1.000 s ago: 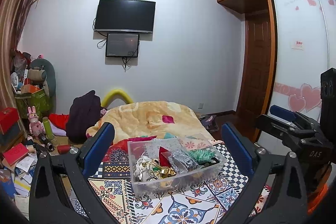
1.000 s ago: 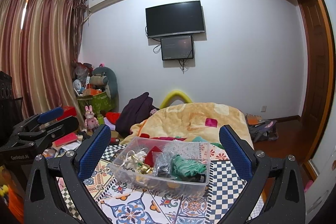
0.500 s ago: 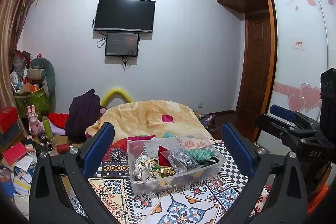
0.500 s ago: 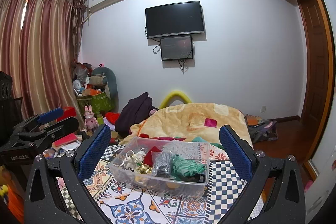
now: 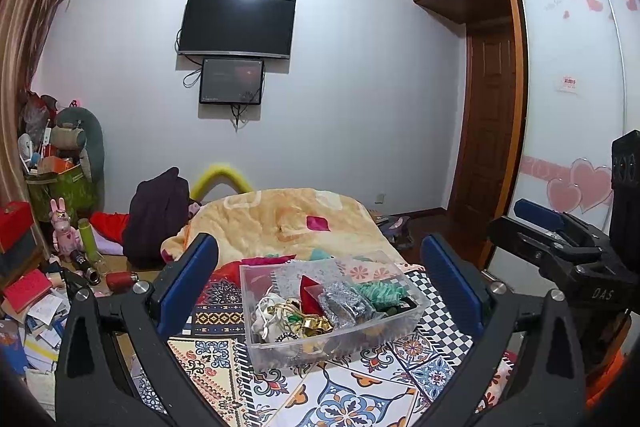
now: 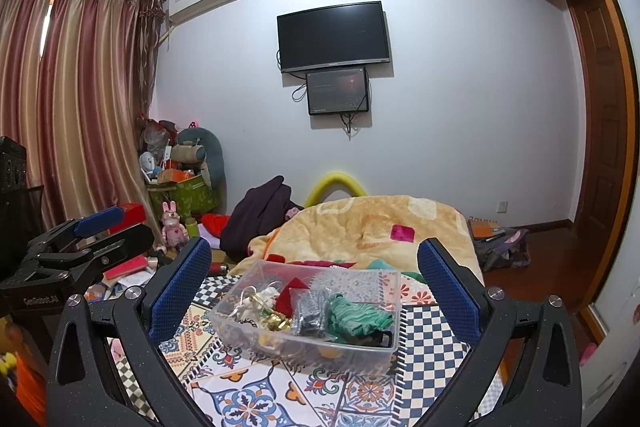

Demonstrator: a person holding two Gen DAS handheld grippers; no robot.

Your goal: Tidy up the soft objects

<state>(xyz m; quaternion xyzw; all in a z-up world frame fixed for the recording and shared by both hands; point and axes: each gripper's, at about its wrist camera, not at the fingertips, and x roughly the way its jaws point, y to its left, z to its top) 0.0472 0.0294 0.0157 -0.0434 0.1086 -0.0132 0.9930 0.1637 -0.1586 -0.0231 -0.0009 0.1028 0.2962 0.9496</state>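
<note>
Both the left claw (image 5: 320,287) and right claw (image 6: 314,283) hover wide and empty, framing a clear bin (image 5: 332,337) of soft objects (image 6: 352,315) on the patterned surface (image 6: 436,343), seemingly poised to reach in.

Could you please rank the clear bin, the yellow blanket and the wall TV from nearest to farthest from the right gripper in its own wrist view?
1. Clear bin, just ahead between the right gripper's fingers.
2. Yellow blanket, behind it.
3. Wall TV, high on the far wall.

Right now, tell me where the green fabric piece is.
The green fabric piece lies inside the clear plastic bin on the patterned cloth, toward its right end beside the silver glittery bundle, ahead of both open grippers.
</note>
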